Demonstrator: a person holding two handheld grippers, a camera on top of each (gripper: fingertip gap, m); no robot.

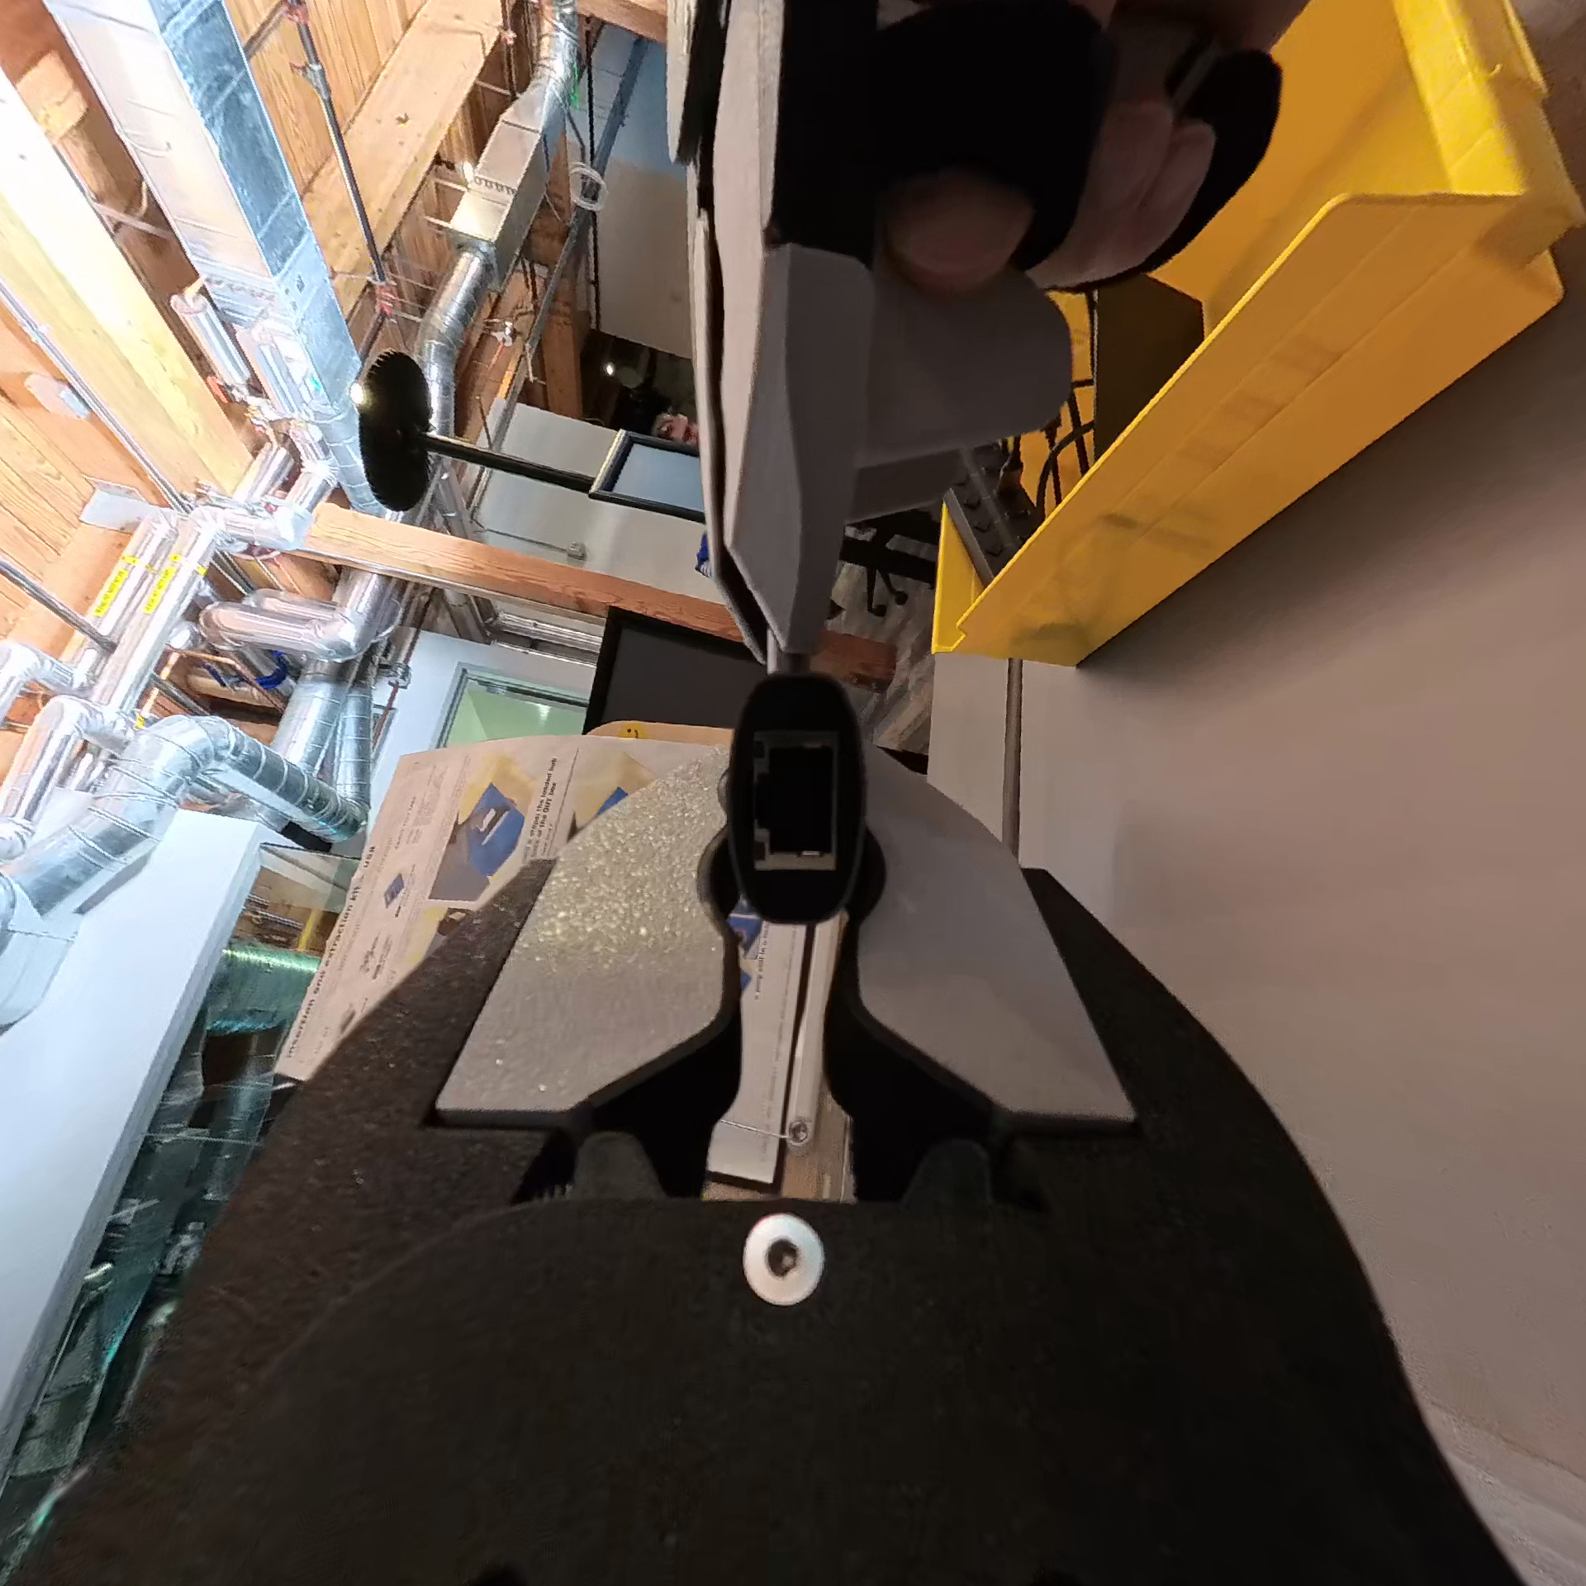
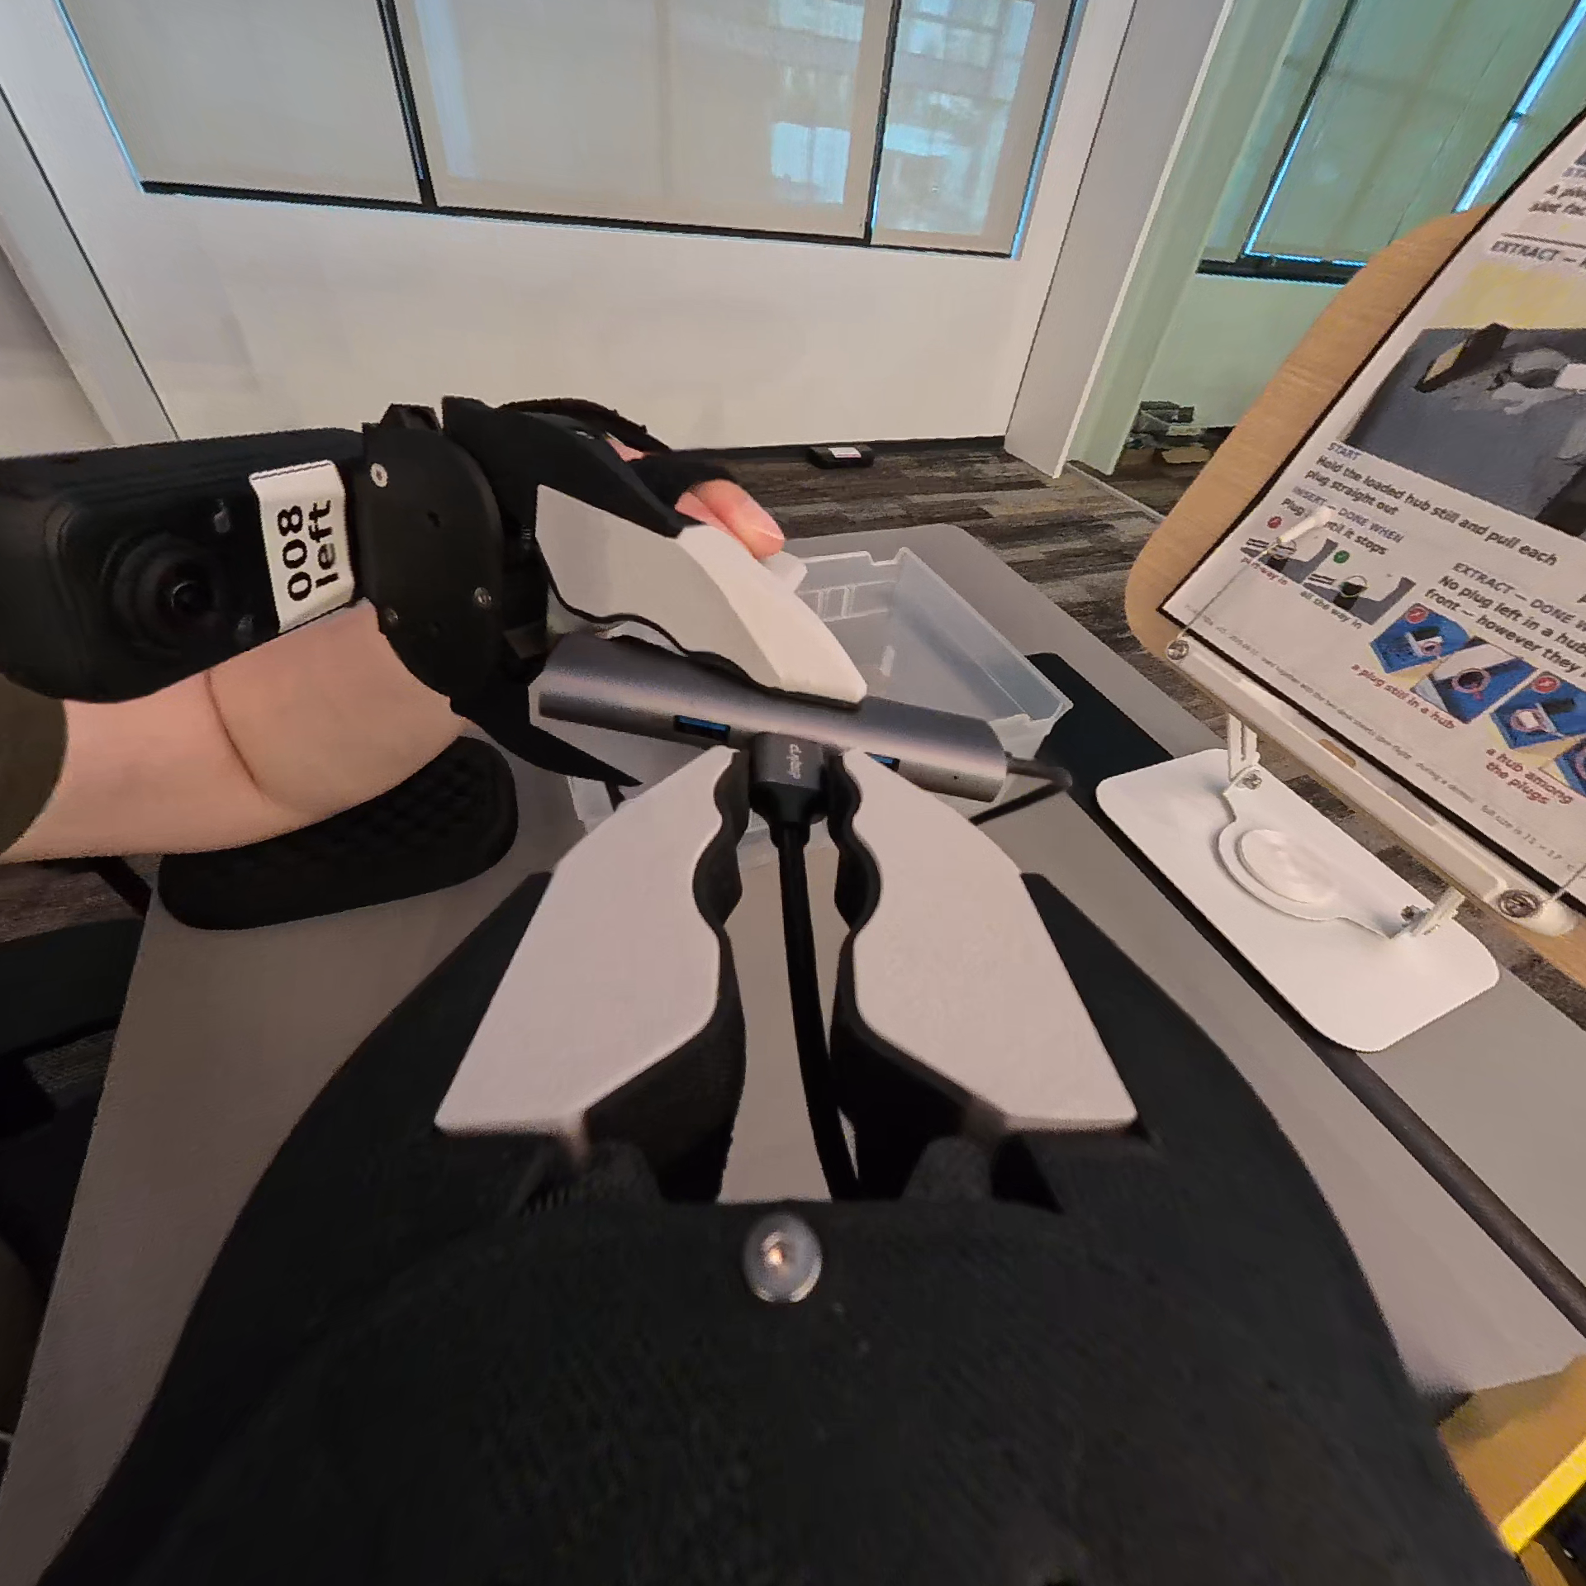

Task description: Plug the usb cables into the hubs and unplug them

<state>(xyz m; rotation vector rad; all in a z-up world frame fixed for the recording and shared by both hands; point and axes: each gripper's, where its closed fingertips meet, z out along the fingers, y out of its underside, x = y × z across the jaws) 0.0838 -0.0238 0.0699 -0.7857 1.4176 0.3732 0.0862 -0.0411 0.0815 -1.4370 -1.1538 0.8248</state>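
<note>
Crosswise, hub (image 2: 772, 717); plug (image 2: 785, 764) square to it.

Both grippers have a rough black body, pale grey wavy-edged fingers (image 2: 601, 927) and one round screw (image 2: 781, 1256) in the lower middle of the frame. The left gripper (image 2: 755, 661) carries a white label and a camera lens. The hand (image 2: 687, 498) wears a black fingerless glove.

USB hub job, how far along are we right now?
In hand: the left gripper clamps the grey hub in mid-air, while the right gripper pinches a black USB plug at a port on the hub's side. Whether it is going in or coming out cannot be told. A blue port beside it is empty, so more plugging or unplugging may remain.
</note>
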